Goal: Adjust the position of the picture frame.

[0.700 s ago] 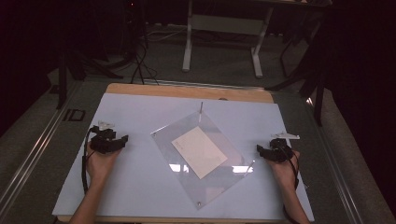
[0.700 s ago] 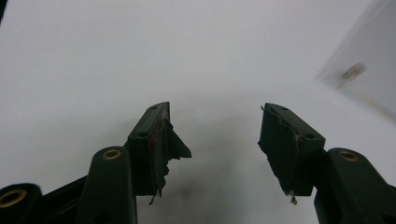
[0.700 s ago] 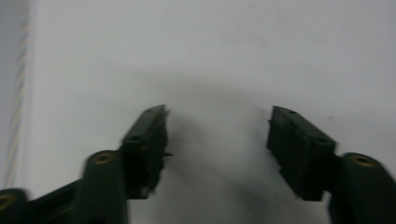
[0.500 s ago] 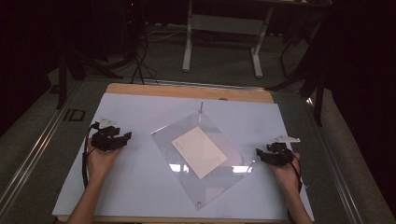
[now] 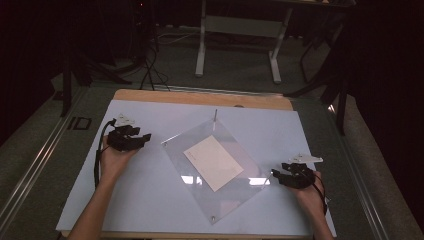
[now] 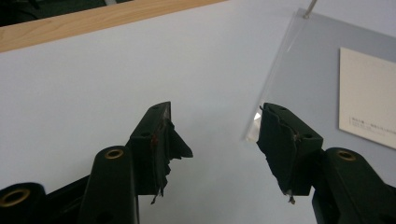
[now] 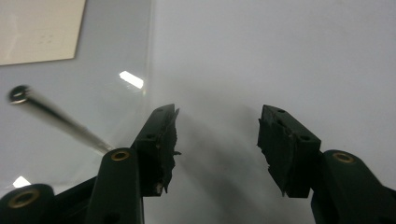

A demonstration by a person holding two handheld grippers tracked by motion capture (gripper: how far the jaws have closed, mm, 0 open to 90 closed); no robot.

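Clear plastic sheet [image 5: 220, 167] lies mid-bench with a card [image 5: 213, 162] on it; my left tongs [image 5: 146, 137] at nine o'clock and right tongs [image 5: 274, 176] at four o'clock gape empty.

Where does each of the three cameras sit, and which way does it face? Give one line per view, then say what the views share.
High view: above the person's side of the table, looking forward and down; forearms, left gripper and right gripper enter from below.
Left gripper view: rides that gripper, facing the clear sheet; its open black jaws show.
Right gripper view: rides that gripper, facing the sheet's pin; open jaws show.
Shared: all show the clear sheet and its white card.
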